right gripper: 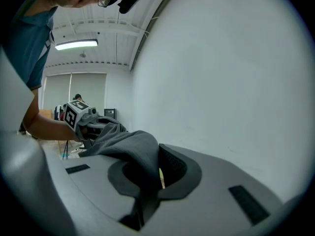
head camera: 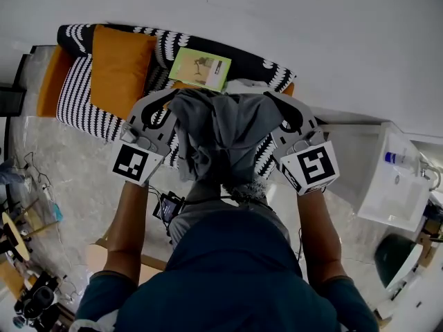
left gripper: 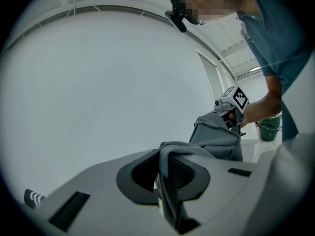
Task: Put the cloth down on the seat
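Observation:
A grey cloth [head camera: 221,133] hangs bunched between my two grippers, held up over the seat, a sofa with black-and-white patterned upholstery [head camera: 79,106]. My left gripper [head camera: 168,113] is shut on the cloth's left end, and the fabric [left gripper: 216,136] runs from its jaws toward the other gripper. My right gripper [head camera: 285,115] is shut on the right end; in the right gripper view the cloth [right gripper: 125,146] drapes over its left jaw. Both grippers [left gripper: 165,191] [right gripper: 150,181] point up at the white wall, so neither gripper view shows the seat.
An orange cushion [head camera: 121,64] leans on the sofa's left part. A green booklet [head camera: 201,68] lies on its back edge. A white table [head camera: 387,185] with a bottle [head camera: 398,159] stands at the right, a green bucket [head camera: 398,261] beside it. Tripods and cables clutter the floor at the left.

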`<state>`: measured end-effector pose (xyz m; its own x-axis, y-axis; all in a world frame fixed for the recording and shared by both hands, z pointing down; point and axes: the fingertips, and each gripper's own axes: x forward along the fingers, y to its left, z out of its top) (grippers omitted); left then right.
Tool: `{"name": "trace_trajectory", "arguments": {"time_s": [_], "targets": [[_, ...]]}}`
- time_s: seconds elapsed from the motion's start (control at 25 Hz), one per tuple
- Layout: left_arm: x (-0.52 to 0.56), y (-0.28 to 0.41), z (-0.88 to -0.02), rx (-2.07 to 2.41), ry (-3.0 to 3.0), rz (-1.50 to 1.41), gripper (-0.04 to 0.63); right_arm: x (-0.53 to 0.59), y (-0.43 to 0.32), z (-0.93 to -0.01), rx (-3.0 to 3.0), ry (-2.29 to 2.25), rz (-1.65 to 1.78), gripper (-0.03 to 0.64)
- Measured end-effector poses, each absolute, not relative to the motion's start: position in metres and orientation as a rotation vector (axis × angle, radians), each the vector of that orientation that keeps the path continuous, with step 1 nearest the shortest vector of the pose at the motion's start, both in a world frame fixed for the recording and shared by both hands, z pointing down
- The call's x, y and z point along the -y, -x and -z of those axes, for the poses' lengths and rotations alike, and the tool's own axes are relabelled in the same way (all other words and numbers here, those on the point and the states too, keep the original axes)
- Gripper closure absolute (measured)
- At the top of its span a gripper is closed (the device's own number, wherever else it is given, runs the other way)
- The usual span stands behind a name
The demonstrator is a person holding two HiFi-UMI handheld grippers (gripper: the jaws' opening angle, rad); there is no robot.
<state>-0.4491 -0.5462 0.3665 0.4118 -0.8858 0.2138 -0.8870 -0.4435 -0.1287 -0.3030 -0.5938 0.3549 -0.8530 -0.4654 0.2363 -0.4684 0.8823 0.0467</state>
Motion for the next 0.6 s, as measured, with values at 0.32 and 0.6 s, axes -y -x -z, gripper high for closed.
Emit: {"name": "trace_trajectory", "arguments": {"time_s": [0.32,0.6], "targets": [[0.562,0.462,-0.39,1.644,-2.611,-0.411,0.571,0.613,0.316,-0.382,2.786,-0.706,-0.048,0.584],[0.575,0.472,-0.41,1.646,-2.583,-0.405,0.571,0.627,0.323,-0.403,2.765,-0.703,-0.077,0.584]]}}
